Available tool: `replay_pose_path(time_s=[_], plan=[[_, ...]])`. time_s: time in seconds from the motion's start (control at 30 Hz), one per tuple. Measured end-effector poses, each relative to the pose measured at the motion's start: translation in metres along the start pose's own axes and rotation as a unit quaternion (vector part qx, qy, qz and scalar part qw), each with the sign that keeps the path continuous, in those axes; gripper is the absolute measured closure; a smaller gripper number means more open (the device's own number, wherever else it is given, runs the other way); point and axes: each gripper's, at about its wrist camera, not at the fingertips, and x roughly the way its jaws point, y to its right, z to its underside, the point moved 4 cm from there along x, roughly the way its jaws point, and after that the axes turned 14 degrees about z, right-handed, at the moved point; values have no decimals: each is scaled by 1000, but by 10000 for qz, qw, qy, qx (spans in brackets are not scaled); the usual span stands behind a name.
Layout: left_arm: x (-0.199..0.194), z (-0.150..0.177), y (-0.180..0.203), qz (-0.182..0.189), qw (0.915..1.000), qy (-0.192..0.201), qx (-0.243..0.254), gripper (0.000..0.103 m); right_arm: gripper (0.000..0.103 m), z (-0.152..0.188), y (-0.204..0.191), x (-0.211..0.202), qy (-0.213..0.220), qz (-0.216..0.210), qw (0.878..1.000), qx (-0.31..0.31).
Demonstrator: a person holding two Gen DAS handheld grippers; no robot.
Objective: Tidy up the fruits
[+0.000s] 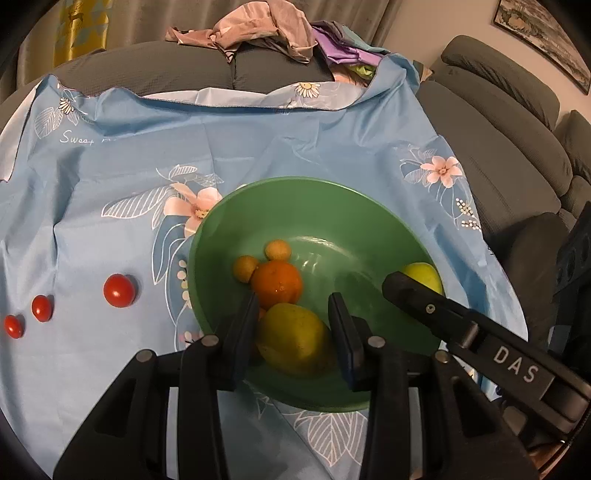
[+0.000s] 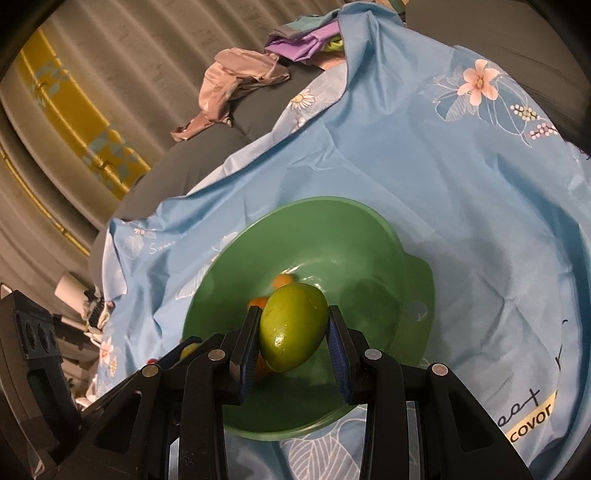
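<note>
A green bowl (image 1: pixel 295 181) stands on a blue flowered cloth. In it lie an orange (image 1: pixel 277 285) and two small tan round fruits (image 1: pixel 277 250). My left gripper (image 1: pixel 294 298) reaches into the bowl's near side, shut on a yellow-green fruit (image 1: pixel 293 345) whose sides meet both pads. In the right wrist view my right gripper (image 2: pixel 294 312) is shut on a green fruit (image 2: pixel 293 328) above the bowl (image 2: pixel 314 201). That green fruit (image 1: pixel 424 275) also shows at the bowl's right side in the left wrist view. Three red tomatoes (image 1: pixel 119 290) lie on the cloth left of the bowl.
The blue cloth (image 1: pixel 258 140) covers a grey sofa seat. Crumpled clothes (image 1: pixel 258 26) are heaped on the sofa back behind it. More grey cushions (image 1: pixel 498 147) rise on the right. Curtains (image 2: pixel 92 92) hang behind the sofa.
</note>
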Motion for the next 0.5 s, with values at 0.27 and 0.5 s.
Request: replay_pose_path(time_s=[0.27, 0.5], plan=[[5, 3, -1, 15, 10000, -97, -13, 64, 67, 2, 2, 5, -93, 167, 9998, 9], [-19, -1, 0, 12, 9998, 191, 28, 52, 59, 2, -1, -3, 4, 100, 9999, 49]])
